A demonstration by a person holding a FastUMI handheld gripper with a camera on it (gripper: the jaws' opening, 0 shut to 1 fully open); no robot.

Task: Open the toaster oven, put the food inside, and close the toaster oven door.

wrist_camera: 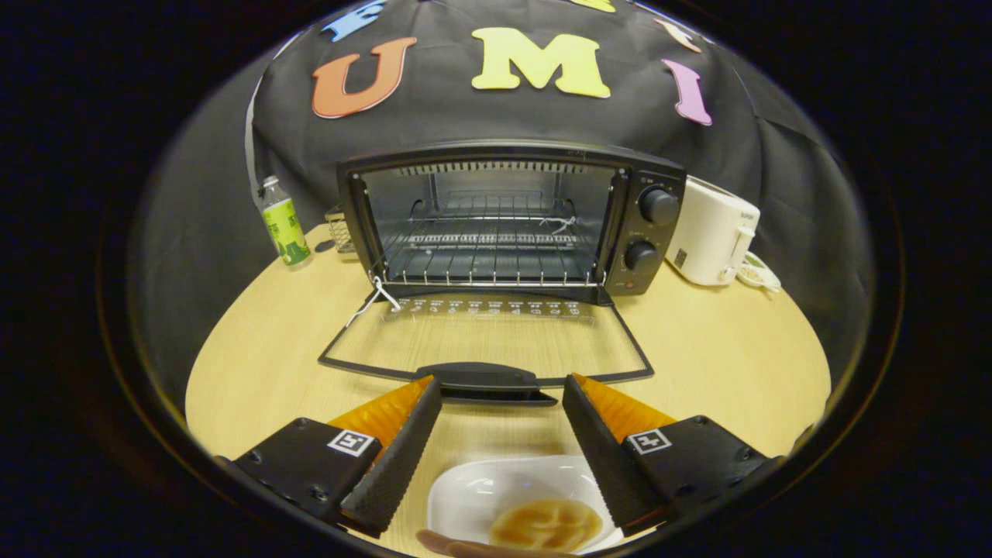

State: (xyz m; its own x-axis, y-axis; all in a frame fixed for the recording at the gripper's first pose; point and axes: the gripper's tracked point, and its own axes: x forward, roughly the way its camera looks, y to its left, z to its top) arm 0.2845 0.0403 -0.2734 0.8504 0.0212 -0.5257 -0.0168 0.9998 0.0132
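Food: a browned, lobed piece on a white plate at the table's near edge, lying low between the gripper's fingers, not touched by them. Something pale and rounded sits at the plate's near rim; cannot tell what.

Gripper: fingers spread wide, holding nothing, tips just short of the door handle.

Toaster oven toward the table's far edge, door folded fully down and flat, wire rack bare. Opening looks done; loading not yet begun.

Bottle at far left, white appliance at far right, both well apart from the path.

Risks, as judged:
- food looks soft and glossy, so it could slip from or squash between the pads
- lowered door lies between plate and rack, so a low carry could catch the handle
- food could sag through the rack bars
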